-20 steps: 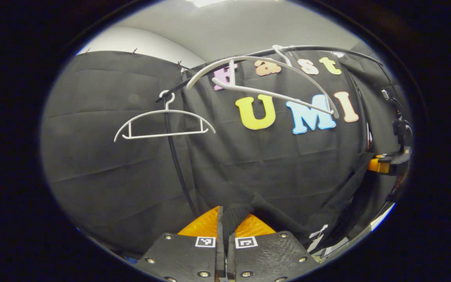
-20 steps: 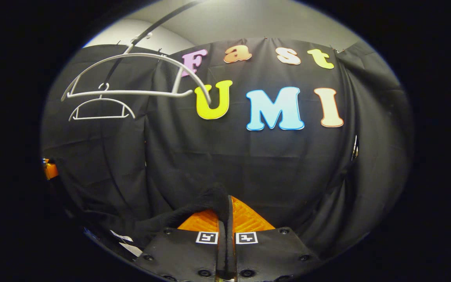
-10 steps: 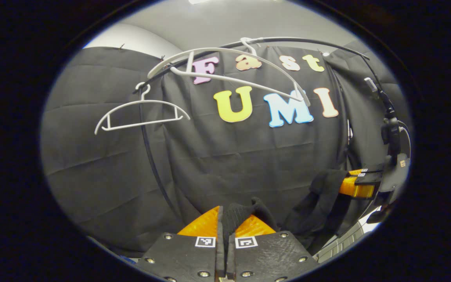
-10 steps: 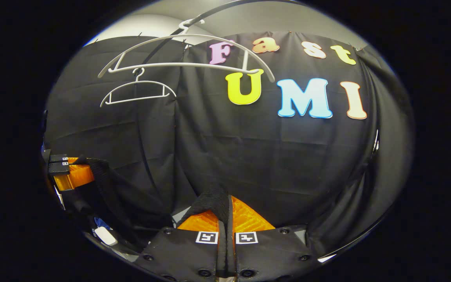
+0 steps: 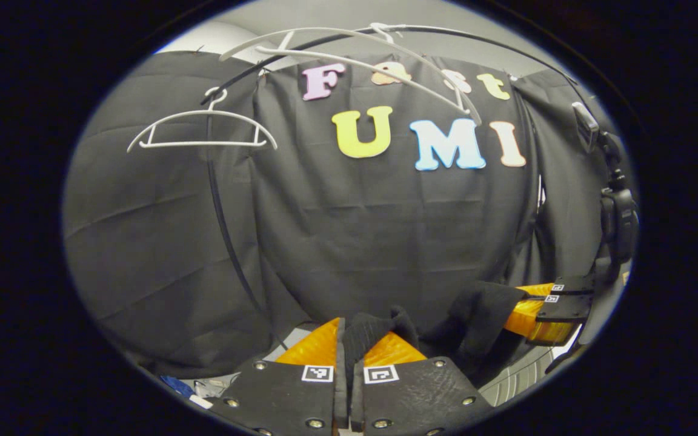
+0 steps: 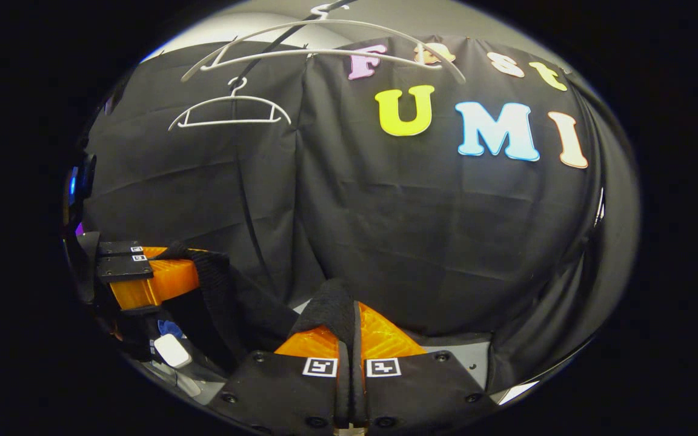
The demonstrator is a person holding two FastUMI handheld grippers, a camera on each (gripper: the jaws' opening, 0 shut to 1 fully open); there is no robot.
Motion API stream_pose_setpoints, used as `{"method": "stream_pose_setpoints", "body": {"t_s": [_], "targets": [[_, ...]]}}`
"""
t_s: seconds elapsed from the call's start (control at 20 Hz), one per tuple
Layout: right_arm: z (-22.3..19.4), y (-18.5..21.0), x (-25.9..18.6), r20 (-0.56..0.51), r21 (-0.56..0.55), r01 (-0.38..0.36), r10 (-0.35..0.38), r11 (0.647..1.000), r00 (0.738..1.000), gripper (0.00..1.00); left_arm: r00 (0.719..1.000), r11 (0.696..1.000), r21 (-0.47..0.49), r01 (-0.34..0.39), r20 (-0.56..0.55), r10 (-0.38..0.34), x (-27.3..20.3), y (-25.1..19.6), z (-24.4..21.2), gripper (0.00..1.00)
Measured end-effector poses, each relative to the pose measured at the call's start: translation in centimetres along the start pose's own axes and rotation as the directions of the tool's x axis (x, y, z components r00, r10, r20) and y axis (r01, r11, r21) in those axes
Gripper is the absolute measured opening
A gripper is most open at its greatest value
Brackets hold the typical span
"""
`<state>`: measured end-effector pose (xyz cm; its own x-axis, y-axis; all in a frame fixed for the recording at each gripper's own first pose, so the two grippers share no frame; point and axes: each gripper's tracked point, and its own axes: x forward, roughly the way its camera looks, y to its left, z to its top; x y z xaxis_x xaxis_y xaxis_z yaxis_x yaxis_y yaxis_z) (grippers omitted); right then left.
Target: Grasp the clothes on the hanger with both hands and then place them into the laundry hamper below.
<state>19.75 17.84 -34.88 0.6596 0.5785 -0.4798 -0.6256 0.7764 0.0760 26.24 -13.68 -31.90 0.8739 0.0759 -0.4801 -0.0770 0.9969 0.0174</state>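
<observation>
A black garment [image 5: 476,315] hangs between my two grippers, off the hangers. My left gripper [image 5: 349,336] is shut on one bunched edge of it at the bottom of the left gripper view. In the same view my right gripper [image 5: 521,303] shows at the lower right, shut on the other edge. In the right gripper view my right gripper [image 6: 349,330] pinches the black garment [image 6: 228,290], and my left gripper [image 6: 194,269] holds it at the lower left. Two bare white hangers [image 5: 200,130] [image 6: 325,51] hang on the black rail above.
The curved black rail [image 5: 476,36] arcs overhead, and its post [image 5: 222,224] runs down in front of the cloth wall. Light-coloured items [image 6: 170,351] lie low at the left of the right gripper view. A pale slatted edge [image 5: 525,375] shows low right in the left gripper view.
Both grippers have come down with the garment; the hangers and rail now sit higher in both views. The two grippers have drawn closer together, and the garment sags between them.
</observation>
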Motion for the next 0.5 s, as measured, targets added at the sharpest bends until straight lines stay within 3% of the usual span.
{"method": "stream_pose_setpoints", "body": {"t_s": [0.3, 0.5], "targets": [[-6.1, 0.1, 0.9, -0.125, 0.006, 0.007, -0.006, 1.0, 0.992, 0.04, 0.992, 1.0, 0.0, 0.013, -0.128, -0.013, 1.4, 0.3, -6.5, 0.03], [-10.3, 0.3, 0.8, -0.232, 0.004, 0.023, -0.021, 1.0, 0.972, 0.04, 0.973, 1.0, 0.013, 0.022, -0.23, -0.018, 2.5, -0.2, -12.0, 0.04]]}}
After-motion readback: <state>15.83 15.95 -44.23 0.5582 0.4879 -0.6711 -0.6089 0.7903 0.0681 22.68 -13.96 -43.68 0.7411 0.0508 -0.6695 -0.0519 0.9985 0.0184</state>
